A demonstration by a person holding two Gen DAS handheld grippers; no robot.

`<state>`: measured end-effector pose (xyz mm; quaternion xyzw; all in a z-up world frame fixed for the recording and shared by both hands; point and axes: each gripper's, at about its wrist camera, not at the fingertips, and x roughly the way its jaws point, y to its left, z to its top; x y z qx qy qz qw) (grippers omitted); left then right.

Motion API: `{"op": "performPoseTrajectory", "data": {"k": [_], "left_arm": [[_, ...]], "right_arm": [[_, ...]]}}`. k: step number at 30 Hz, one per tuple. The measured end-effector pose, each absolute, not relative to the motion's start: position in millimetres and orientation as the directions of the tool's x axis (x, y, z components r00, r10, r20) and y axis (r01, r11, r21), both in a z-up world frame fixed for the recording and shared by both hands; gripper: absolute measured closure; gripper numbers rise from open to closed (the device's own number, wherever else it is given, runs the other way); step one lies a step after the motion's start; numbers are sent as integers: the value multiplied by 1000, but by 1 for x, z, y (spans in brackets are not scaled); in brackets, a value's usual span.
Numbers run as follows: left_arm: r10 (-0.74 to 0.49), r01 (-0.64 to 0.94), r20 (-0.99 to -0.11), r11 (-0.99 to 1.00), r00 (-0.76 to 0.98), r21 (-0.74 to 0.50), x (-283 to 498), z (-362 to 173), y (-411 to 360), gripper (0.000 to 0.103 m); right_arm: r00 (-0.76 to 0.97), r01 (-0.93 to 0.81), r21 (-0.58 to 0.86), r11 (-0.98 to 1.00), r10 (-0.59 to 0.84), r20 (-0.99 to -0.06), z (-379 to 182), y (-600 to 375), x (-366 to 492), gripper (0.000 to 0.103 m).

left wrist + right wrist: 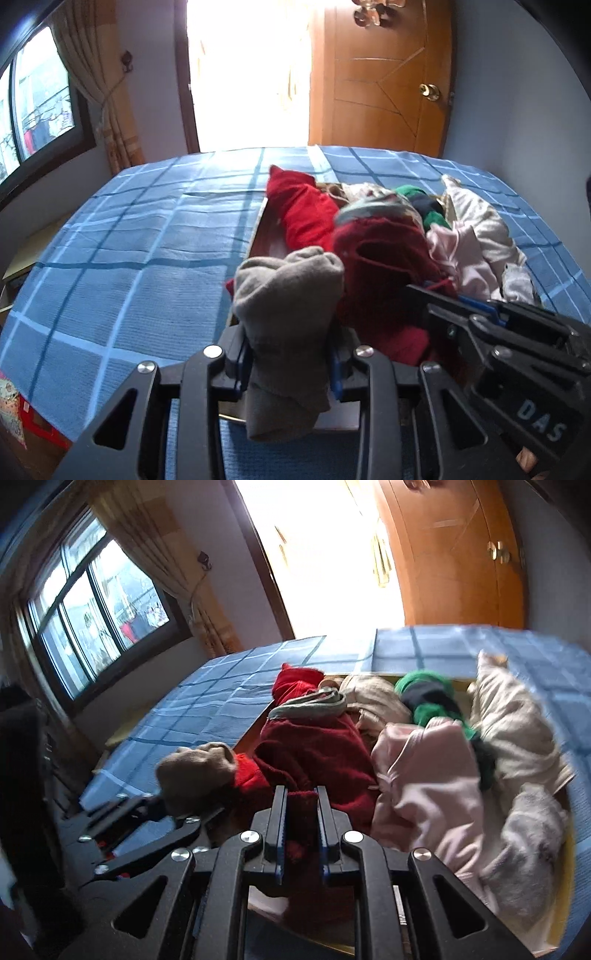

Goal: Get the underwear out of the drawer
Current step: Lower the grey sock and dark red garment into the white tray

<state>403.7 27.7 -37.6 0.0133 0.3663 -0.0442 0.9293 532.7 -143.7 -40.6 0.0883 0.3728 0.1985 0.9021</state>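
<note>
On a blue checked bed sits a drawer heaped with clothes. Left gripper clamps a grey garment at the drawer's near-left corner; right gripper pinches a dark-red one mid-drawer. Lifting both could drag tangled neighbours out.

Black claw frames, silver screws, blue pads, "DAS" lettering.

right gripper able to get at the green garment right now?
Probably not yet: the right gripper is shut on the dark red garment, and the green garment lies farther back in the drawer, beyond the pink garment.
</note>
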Motion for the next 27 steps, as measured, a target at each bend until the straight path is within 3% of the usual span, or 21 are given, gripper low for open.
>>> {"op": "performPoseTrajectory", "data": {"k": [4,13,19,24,27], "left_arm": [[-20,88,-667,994,745,69,402,-46,18,72],[-23,62,-677,998,736,33,411,-53,23,72],[-38,36,-683,999,729,-18,410,-55,29,64],[-89,38,-715,995,693,-87,407,-53,32,54],[-90,41,-727,996,681,-84,406,-52,29,50]], "right_arm": [[606,-324,364,873,487,-629,-46,-140,532,87],[584,-288,452,844,529,-616,-62,-142,541,87],[585,-272,509,816,560,-586,-68,-147,543,83],[556,-263,587,766,617,-557,-68,-157,543,75],[550,-259,623,738,643,-533,-66,-162,539,64]]}}
